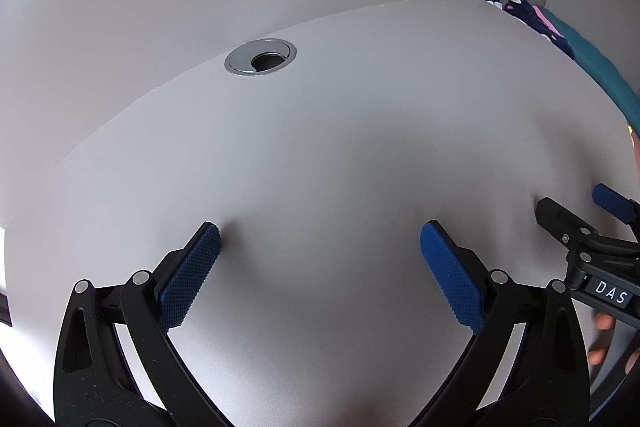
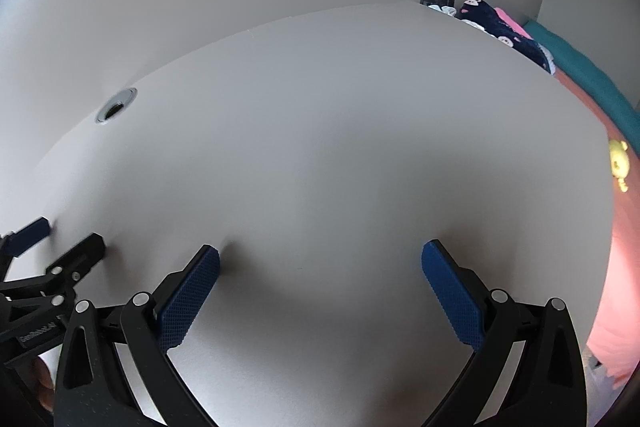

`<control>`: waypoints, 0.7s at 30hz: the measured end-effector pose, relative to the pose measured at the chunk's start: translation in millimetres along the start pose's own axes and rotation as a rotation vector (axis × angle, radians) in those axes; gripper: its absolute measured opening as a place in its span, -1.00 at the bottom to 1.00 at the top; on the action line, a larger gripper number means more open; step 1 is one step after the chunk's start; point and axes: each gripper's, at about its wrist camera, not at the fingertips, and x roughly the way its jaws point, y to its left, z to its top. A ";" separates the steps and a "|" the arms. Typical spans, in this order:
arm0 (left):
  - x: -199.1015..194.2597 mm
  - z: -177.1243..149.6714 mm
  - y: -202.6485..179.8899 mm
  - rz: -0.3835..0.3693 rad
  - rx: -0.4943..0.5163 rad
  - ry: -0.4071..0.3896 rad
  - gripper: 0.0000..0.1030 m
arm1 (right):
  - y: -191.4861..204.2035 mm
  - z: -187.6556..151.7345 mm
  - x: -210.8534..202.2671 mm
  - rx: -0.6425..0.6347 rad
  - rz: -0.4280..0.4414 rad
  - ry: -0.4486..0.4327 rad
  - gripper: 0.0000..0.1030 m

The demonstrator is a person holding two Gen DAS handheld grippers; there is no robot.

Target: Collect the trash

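No trash shows in either view. My left gripper (image 1: 320,239) is open and empty, its blue pads spread wide just above the bare white desk (image 1: 320,155). My right gripper (image 2: 320,259) is also open and empty over the same desk (image 2: 320,155). Each gripper shows at the edge of the other's view: the right one (image 1: 576,207) at the far right of the left wrist view, the left one (image 2: 64,235) at the far left of the right wrist view.
A round silver cable grommet (image 1: 261,57) sits in the desk near the back wall; it also shows in the right wrist view (image 2: 116,105). Beyond the desk's right edge lie a dark patterned cloth (image 2: 500,27), teal (image 2: 592,75) and pink bedding (image 2: 624,267), and a yellow toy (image 2: 619,163).
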 end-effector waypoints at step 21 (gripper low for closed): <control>1.0 1.4 0.6 0.002 -0.004 0.003 0.88 | -1.4 -0.3 1.4 0.007 -0.006 0.000 0.95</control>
